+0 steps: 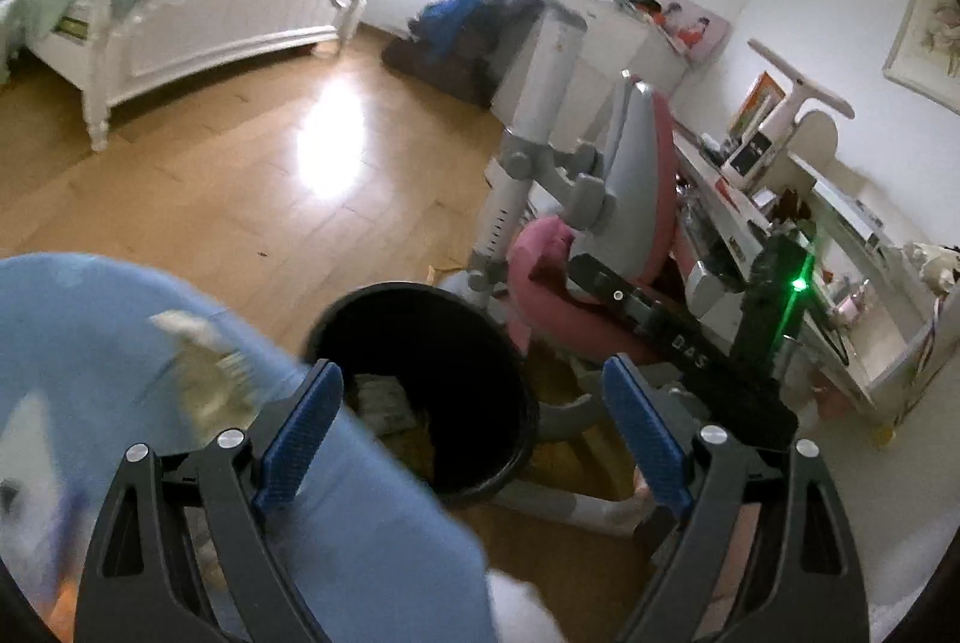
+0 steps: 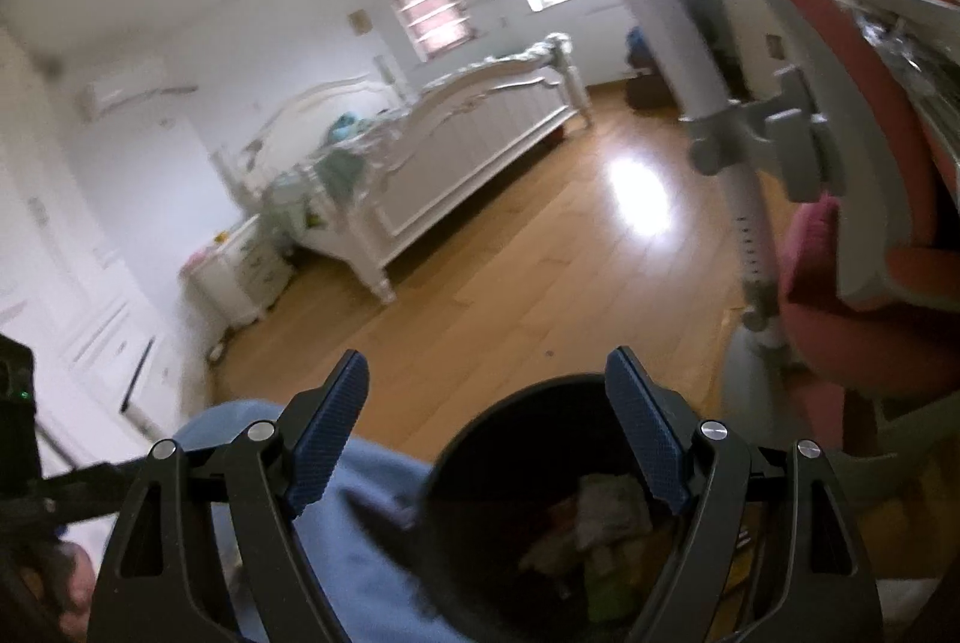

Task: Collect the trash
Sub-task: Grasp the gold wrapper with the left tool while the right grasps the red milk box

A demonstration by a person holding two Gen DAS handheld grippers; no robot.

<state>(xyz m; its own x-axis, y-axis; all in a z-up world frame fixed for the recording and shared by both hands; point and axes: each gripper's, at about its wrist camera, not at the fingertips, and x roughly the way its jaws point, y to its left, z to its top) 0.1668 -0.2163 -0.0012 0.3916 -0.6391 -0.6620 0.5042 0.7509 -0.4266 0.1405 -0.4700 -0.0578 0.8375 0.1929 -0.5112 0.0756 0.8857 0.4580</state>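
Observation:
A black round trash bin (image 1: 480,403) stands on the wooden floor and holds crumpled paper and wrappers (image 1: 384,397). In the right wrist view the bin (image 2: 480,463) sits just below the fingers, with trash (image 2: 606,529) inside. My left gripper (image 1: 474,421) is open and empty, above the bin's rim. My right gripper (image 2: 489,421) is open and empty, over the bin. The right gripper's body (image 1: 720,343) shows in the left wrist view to the bin's right. A blue cloth surface (image 1: 180,403) with crumpled scraps (image 1: 198,343) on it lies left of the bin.
A pink and grey desk chair (image 1: 606,235) stands right of the bin, beside a cluttered desk (image 1: 810,247). A white bed (image 1: 198,24) stands across the wooden floor (image 1: 270,175). A white nightstand (image 2: 240,271) is by the bed.

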